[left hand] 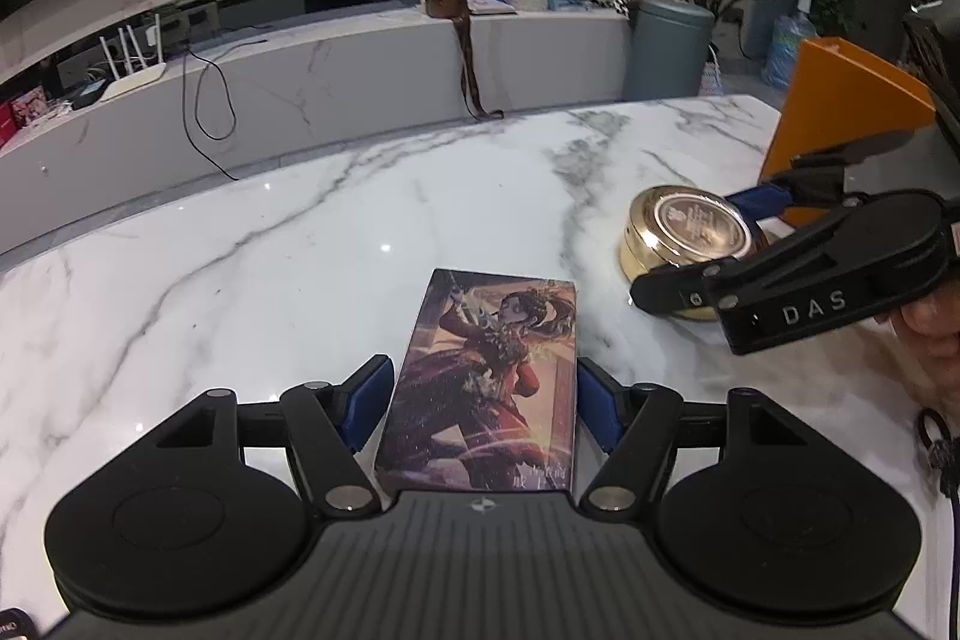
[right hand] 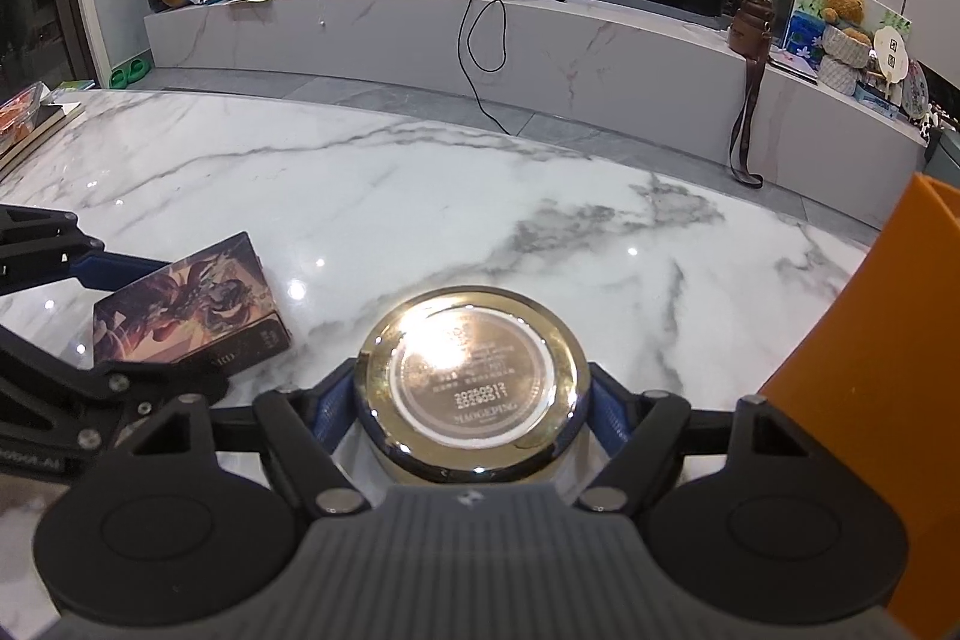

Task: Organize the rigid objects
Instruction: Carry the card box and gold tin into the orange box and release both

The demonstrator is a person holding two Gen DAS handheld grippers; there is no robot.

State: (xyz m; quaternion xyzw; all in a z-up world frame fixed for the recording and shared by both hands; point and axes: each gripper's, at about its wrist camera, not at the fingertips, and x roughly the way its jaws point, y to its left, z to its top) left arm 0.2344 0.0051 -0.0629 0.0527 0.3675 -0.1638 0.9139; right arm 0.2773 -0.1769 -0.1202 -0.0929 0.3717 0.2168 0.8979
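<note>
A flat box with an illustrated figure on its lid [left hand: 483,376] lies on the marble table [left hand: 270,268]. My left gripper [left hand: 480,403] straddles its near end, blue pads [left hand: 366,403] close to both sides with a thin gap on the left. The box also shows in the right wrist view [right hand: 186,307]. A round gold tin [right hand: 471,382] sits upside down between the blue pads [right hand: 330,409] of my right gripper [right hand: 471,415], which press its sides. The tin [left hand: 690,235] and right gripper [left hand: 714,244] also show in the left wrist view.
An orange open box [right hand: 864,358] stands right of the tin, close to my right gripper; it also shows in the left wrist view [left hand: 840,118]. Books and a container [right hand: 30,118] lie at the table's far left. A low marble TV bench [right hand: 480,34] runs behind.
</note>
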